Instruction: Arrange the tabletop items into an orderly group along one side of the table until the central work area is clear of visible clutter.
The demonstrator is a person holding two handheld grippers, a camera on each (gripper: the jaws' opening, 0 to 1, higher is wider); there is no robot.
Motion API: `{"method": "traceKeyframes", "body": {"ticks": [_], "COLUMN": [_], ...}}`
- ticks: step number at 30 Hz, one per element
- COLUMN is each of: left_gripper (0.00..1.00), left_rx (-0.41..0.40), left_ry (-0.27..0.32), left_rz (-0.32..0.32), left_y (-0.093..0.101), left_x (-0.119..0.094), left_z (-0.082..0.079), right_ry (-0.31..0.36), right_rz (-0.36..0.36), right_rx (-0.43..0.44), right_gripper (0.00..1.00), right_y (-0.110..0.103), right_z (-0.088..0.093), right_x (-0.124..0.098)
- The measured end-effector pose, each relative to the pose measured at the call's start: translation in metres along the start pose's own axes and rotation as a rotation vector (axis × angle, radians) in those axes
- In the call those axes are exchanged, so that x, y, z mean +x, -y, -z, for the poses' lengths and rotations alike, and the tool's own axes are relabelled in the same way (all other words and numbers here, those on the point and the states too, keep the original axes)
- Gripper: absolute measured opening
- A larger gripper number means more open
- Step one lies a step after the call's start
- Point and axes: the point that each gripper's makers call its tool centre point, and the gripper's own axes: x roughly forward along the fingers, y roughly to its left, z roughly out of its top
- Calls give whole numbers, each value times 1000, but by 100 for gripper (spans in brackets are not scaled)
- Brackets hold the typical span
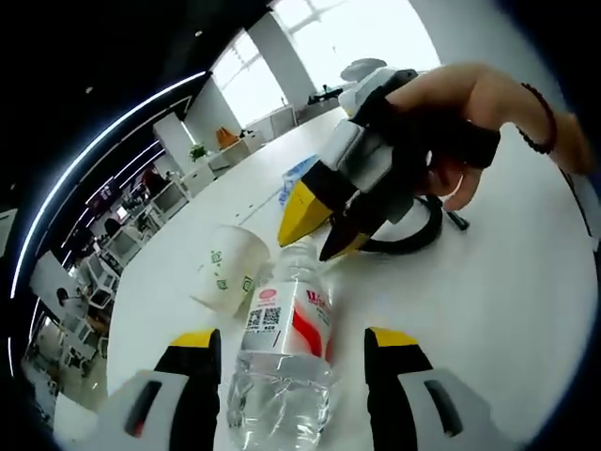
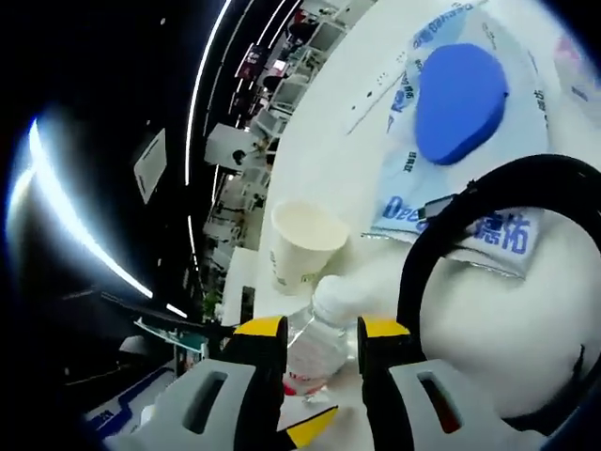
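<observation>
Plastic bottle (image 1: 282,362) btwn left claw (image 1: 293,357) tips, right claw (image 2: 319,340) at cap.

right claw (image 2: 319,340) | closed on bottle (image 2: 324,338) cap | paper cup (image 2: 302,242) behind

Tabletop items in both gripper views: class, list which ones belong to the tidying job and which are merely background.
Job:
clear plastic water bottle with red-and-white label, lying between left gripper jaws, cap between right gripper jaws
white paper cup with green print
white-and-blue wipes packet
black cable loop

Background:
office desks and chairs
bright windows
</observation>
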Motion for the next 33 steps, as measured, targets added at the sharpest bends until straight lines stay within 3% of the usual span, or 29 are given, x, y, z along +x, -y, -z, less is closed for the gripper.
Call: {"method": "traceKeyframes", "body": {"ticks": [2, 5, 13, 21, 33], "left_gripper": [61, 61, 60, 54, 53], "left_rx": [17, 23, 54, 66, 83], "left_ry": [-43, -50, -94, -139, -211], "left_rz": [5, 4, 38, 79, 157], "left_y": [0, 0, -6, -5, 0], "left_x": [1, 3, 10, 14, 21], "left_z": [4, 3, -4, -3, 0], "right_ry": [-6, 33, 51, 54, 48], "right_rz": [7, 34, 74, 82, 74], "right_rx": [4, 20, -3, -13, -13], "right_gripper": [26, 25, 22, 23, 23], "right_y": [0, 3, 7, 8, 8], "right_z": [2, -1, 2, 0, 1], "right_x": [1, 1, 3, 6, 7]}}
